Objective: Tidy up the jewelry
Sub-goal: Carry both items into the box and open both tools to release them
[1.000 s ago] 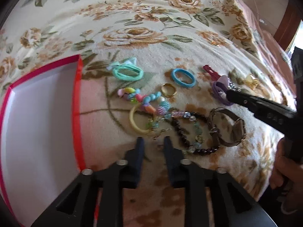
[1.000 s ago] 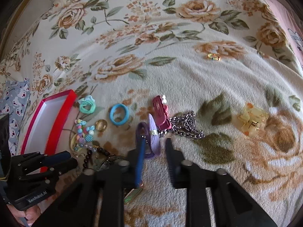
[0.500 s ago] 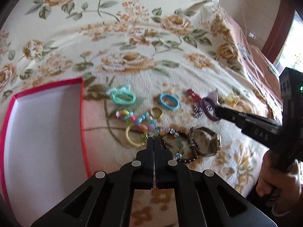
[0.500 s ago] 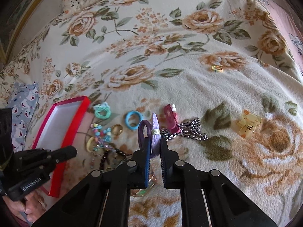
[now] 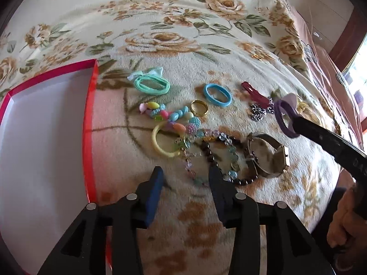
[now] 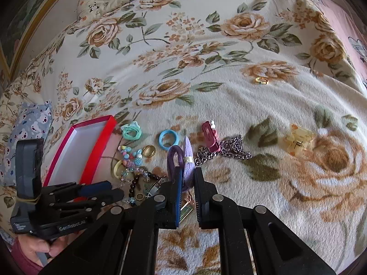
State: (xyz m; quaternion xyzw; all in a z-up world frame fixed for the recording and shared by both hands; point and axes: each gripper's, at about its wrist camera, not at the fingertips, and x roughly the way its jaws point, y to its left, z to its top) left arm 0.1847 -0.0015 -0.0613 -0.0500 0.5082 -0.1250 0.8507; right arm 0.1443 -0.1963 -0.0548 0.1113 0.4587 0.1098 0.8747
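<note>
My right gripper (image 6: 187,171) is shut on a purple hair tie with a lilac bow (image 6: 181,155) and holds it above the blanket; it also shows in the left wrist view (image 5: 284,116). My left gripper (image 5: 185,174) is open and empty, low over a beaded bracelet pile (image 5: 213,151) with a watch (image 5: 268,155) to its right. A red box with a white inside (image 5: 41,137) lies at the left. A mint hair tie (image 5: 151,83), a blue hair tie (image 5: 216,95), a gold ring (image 5: 199,108) and a yellow ring (image 5: 162,141) lie on the blanket.
A dark red hair clip (image 6: 209,137) and a silver chain (image 6: 227,151) lie right of the blue tie. A yellow claw clip (image 6: 298,139) and a small gold ring (image 6: 261,80) lie further right. A blue patterned pillow (image 6: 27,123) sits at the far left.
My left gripper was open, shut half a second ago, and has opened again lower over the beads. My right gripper closed on the purple hair tie and lifted it.
</note>
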